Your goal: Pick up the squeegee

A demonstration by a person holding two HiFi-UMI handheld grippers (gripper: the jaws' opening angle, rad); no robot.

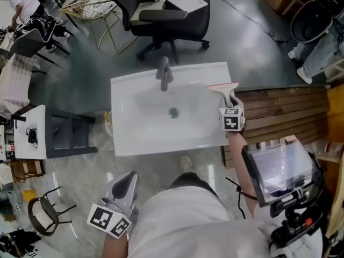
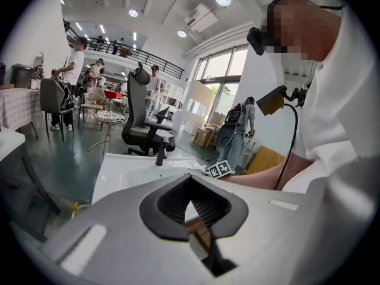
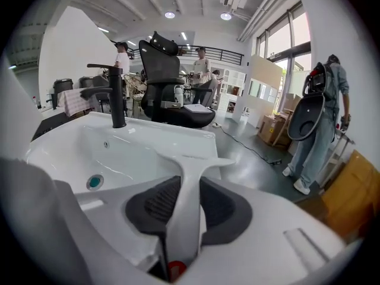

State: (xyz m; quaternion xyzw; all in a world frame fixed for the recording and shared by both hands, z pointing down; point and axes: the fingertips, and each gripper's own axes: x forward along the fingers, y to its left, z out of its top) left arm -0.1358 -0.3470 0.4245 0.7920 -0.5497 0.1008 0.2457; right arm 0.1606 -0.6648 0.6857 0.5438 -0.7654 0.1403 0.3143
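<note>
The white squeegee [image 1: 224, 90] lies at the right rim of the white sink [image 1: 134, 90], its red-edged blade toward the far side. My right gripper [image 1: 231, 104] is shut on the handle. In the right gripper view the handle [image 3: 187, 183] runs up between both dark pads, which press on its sides, and the blade spreads out ahead over the basin [image 3: 71, 147]. My left gripper [image 1: 126, 184] hangs low at the left of the person's body, short of the sink. Its jaws [image 2: 190, 203] are shut with nothing in them.
A black faucet [image 1: 164, 74] stands at the sink's far rim, with the drain [image 1: 173, 112] in the middle. An office chair [image 1: 161, 15] is behind the sink. Wooden planks [image 1: 279, 112] lie to the right and a dark stand [image 1: 64, 136] to the left. A person [image 3: 323, 123] stands at far right.
</note>
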